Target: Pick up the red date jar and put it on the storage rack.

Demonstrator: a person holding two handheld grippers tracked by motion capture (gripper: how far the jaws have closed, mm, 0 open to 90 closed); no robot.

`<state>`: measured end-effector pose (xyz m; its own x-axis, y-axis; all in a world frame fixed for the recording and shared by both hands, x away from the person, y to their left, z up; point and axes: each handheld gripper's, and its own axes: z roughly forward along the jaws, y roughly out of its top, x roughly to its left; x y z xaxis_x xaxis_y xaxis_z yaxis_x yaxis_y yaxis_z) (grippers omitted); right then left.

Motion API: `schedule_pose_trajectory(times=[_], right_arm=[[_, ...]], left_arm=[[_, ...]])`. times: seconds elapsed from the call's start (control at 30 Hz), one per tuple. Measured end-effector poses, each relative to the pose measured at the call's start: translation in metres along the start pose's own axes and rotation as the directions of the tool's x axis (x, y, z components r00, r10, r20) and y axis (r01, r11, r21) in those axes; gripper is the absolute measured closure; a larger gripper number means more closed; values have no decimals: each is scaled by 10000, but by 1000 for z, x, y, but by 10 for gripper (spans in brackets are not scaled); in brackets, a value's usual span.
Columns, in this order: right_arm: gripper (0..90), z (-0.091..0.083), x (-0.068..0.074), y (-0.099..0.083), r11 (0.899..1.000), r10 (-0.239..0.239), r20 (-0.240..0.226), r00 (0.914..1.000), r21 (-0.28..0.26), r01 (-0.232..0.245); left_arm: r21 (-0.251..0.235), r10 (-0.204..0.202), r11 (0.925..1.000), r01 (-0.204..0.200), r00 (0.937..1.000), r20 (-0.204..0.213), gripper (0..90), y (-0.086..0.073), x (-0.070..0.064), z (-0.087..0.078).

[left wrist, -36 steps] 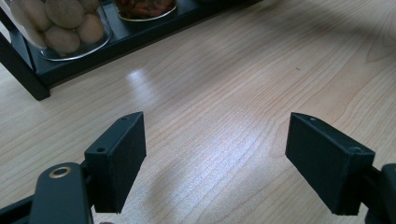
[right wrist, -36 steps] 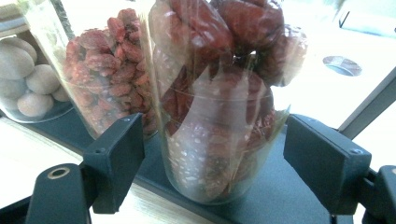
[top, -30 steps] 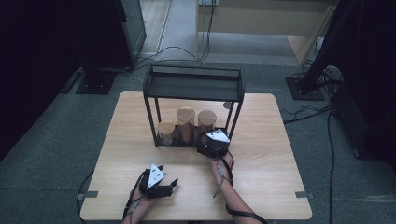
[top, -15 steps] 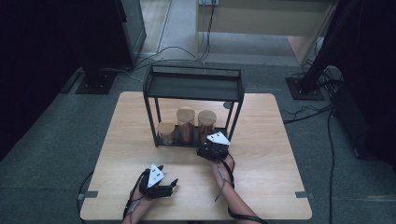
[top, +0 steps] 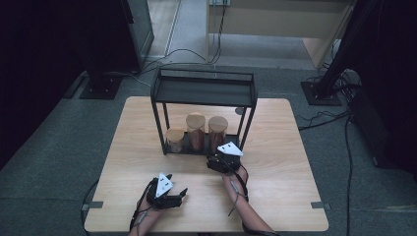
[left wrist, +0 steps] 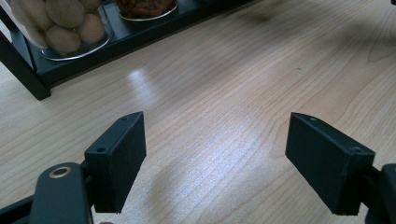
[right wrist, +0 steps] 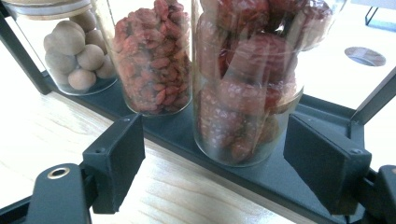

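Observation:
A black metal rack [top: 204,91] stands on the wooden table [top: 275,162], and on its bottom shelf sit three glass jars with wooden lids. The left jar [top: 175,140] [right wrist: 79,60] holds round tan balls, the middle jar [top: 195,131] [right wrist: 154,60] small red berries, the right jar [top: 218,132] [right wrist: 247,84] large dark red fruit. My right gripper [top: 222,157] [right wrist: 215,161] is open just in front of the right jar, jaws either side of its base without touching. My left gripper [top: 166,189] [left wrist: 215,158] rests open over bare wood near the front edge.
The rack's bottom shelf edge [right wrist: 187,140] and its upright posts [right wrist: 369,105] flank the jars. A round hole [top: 239,111] lies in the table behind the rack. Cables [top: 319,118] trail on the floor to the right.
My right gripper has drawn back slightly from the rack toward the person. The left gripper has stayed in place.

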<state>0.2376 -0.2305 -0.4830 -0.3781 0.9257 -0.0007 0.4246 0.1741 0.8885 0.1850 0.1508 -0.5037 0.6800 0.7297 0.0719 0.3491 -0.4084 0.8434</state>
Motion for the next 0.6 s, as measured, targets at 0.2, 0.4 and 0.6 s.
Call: schedule_pose_trajectory(times=[0.2,0.4,0.6], right_arm=[[202,-3,-4,-2,10000,-54,-213,9998,-1,54],[202,-7,-8,-5,10000,-72,-430,9991,20,73],[202,-11,-12,-6,10000,-82,-692,9976,1,83]], left_arm=[[10,-29,10000,29,10000,16,202,0,1,0],[33,16,10000,-16,10000,-1,202,1,0,0],[10,-41,10000,41,10000,-1,202,0,1,0]])
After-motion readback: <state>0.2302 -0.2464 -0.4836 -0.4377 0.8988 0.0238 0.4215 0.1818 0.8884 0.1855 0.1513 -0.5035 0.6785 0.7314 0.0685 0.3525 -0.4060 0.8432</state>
